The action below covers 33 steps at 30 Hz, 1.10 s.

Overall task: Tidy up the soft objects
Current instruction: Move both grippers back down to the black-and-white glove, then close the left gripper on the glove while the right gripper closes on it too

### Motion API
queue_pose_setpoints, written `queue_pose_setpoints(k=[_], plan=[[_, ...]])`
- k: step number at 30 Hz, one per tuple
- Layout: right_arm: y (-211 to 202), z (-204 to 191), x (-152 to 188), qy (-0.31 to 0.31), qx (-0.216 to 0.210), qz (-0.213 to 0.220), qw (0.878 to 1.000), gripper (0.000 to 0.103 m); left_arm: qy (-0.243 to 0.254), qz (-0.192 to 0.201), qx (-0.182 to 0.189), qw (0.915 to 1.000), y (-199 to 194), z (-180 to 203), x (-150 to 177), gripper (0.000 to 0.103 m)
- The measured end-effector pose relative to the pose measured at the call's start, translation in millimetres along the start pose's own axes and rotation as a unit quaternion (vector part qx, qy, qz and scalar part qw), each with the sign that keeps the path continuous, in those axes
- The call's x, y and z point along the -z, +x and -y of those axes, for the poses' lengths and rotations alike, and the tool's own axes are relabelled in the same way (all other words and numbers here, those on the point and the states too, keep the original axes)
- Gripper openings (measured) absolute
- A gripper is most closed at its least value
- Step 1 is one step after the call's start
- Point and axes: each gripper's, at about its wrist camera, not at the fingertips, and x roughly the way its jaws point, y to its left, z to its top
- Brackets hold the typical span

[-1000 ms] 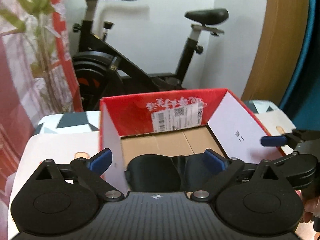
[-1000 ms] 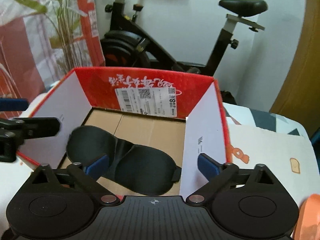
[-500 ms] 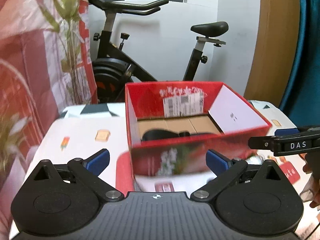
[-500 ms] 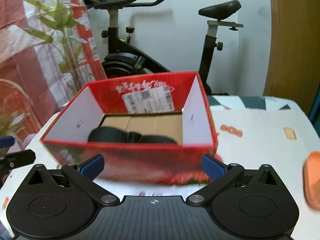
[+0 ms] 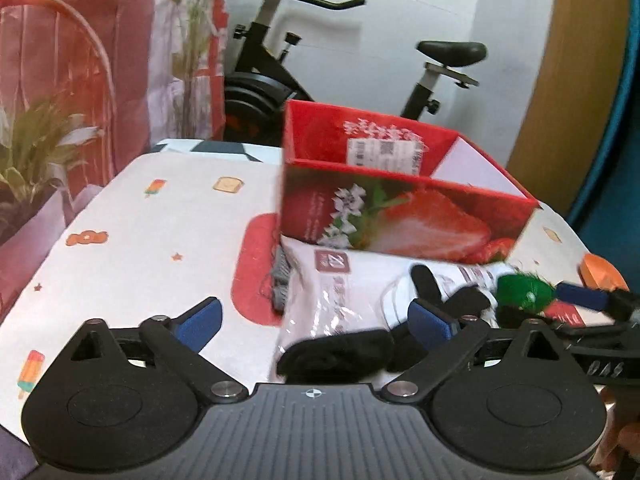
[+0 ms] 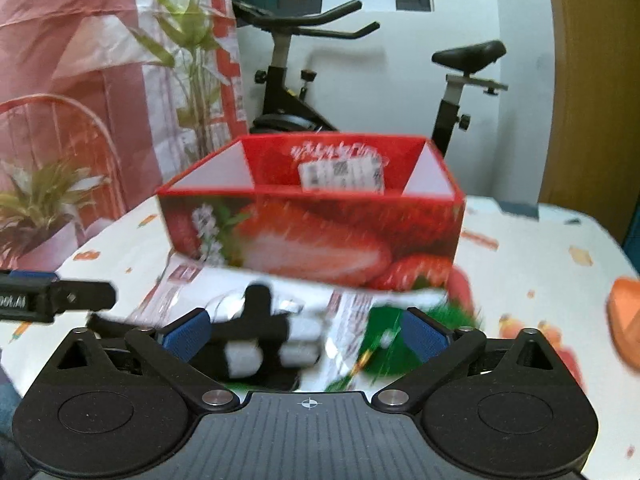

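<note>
red strawberry-print box (image 5: 400, 216), green fuzzy toy (image 5: 524, 290).

Ahead of you the red strawberry box (image 5: 404, 216) stands across the middle of the tabletop (image 5: 152, 240), its near wall blocking a level approach; its top is open. Just before it, a clear plastic packet (image 5: 340, 292), black cloth (image 5: 340, 354) and a green fuzzy thing (image 5: 524, 290) crowd the space. To your left, bare cloth lies open.
</note>
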Motion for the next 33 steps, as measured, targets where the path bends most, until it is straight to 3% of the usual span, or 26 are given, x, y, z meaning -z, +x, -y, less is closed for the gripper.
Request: queue_pose_setpoints(k=[5, 12, 16, 21, 26, 30, 33], plan=[[3.5, 1.1, 15.9, 0.002, -0.009, -0.019, 1.000, 0.088, 0.015, 0.002, 0.017, 0.9997, 0.7, 4.8, 7.7, 0.092], [1.2, 3.2, 20.2, 0.001, -0.018, 0.007, 1.000, 0.078, 0.021, -0.016, 0.034, 0.9991, 11.4, 3.1, 21.7, 0.083], [0.0, 3.0, 14.9, -0.009, -0.026, 0.027, 0.999, 0.077, 0.017, -0.017, 0.042, 0.9988, 8.1, -2.6, 23.7, 0.082], [8.2, -4.9, 10.7, -0.041, -0.041, 0.033, 0.998, 0.077, 0.007, -0.024, 0.047, 0.9986, 9.7, -6.2, 27.9, 0.072], [23.5, -6.8, 9.5, -0.040, -0.055, 0.021, 0.997, 0.075, 0.002, -0.042, 0.055, 0.9976, 17.9, -7.8, 32.3, 0.066], [37.2, -2.3, 10.4, -0.028, -0.062, 0.005, 0.998, 0.075, -0.008, -0.047, 0.064, 0.9968, 23.3, -11.3, 36.3, 0.053], [47.0, 2.2, 11.8, -0.001, -0.071, -0.011, 0.997, 0.073, -0.015, -0.046, 0.065, 0.9967, 28.5, -14.4, 38.8, 0.051]])
